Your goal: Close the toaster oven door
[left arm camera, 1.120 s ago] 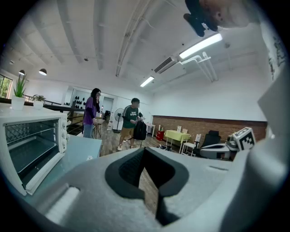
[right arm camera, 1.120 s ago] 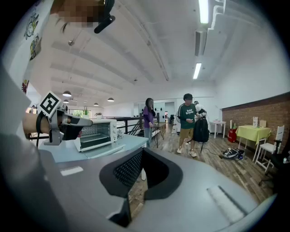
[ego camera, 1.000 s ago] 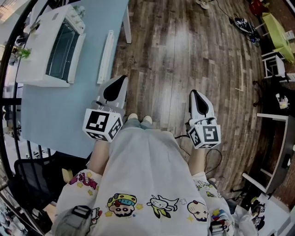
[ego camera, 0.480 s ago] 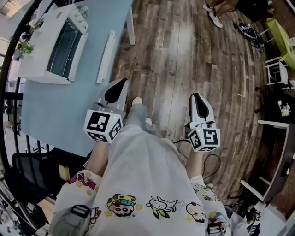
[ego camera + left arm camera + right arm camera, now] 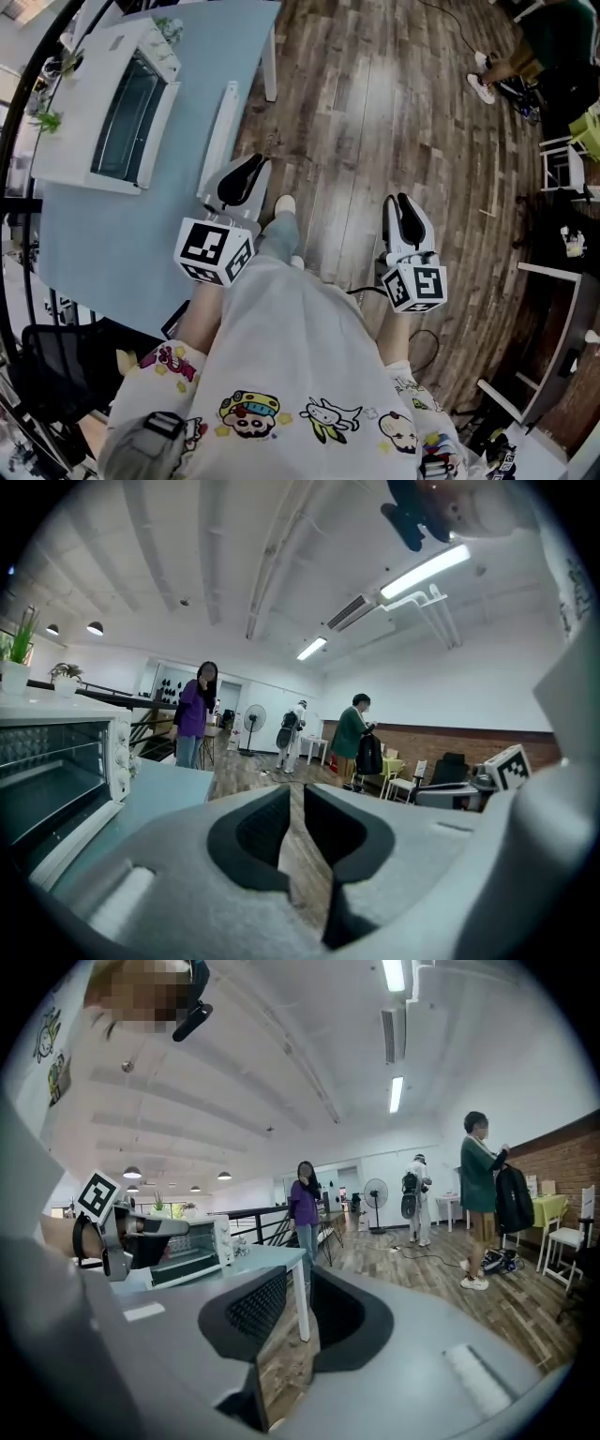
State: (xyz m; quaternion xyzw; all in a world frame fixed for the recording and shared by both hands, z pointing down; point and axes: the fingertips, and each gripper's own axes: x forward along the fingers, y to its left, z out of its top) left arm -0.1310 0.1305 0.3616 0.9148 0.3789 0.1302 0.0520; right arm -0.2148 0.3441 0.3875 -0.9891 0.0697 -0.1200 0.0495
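Toaster oven door (image 5: 127, 112) lay open — approach stage; left gripper (image 5: 247, 169) (empty, jaws opening) and right gripper (image 5: 406, 202), slightly parted, empty, next had to reach it.

The toaster oven (image 5: 108, 108) is white with dark glass; the desk (image 5: 122, 253) under it is pale blue; the floor (image 5: 375, 112) beside the desk shows streaky brown planks.

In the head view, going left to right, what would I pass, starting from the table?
Toaster oven → left gripper, jaws opening with nothing between them → wearer's shoe → right gripper → bystander's white shoe.
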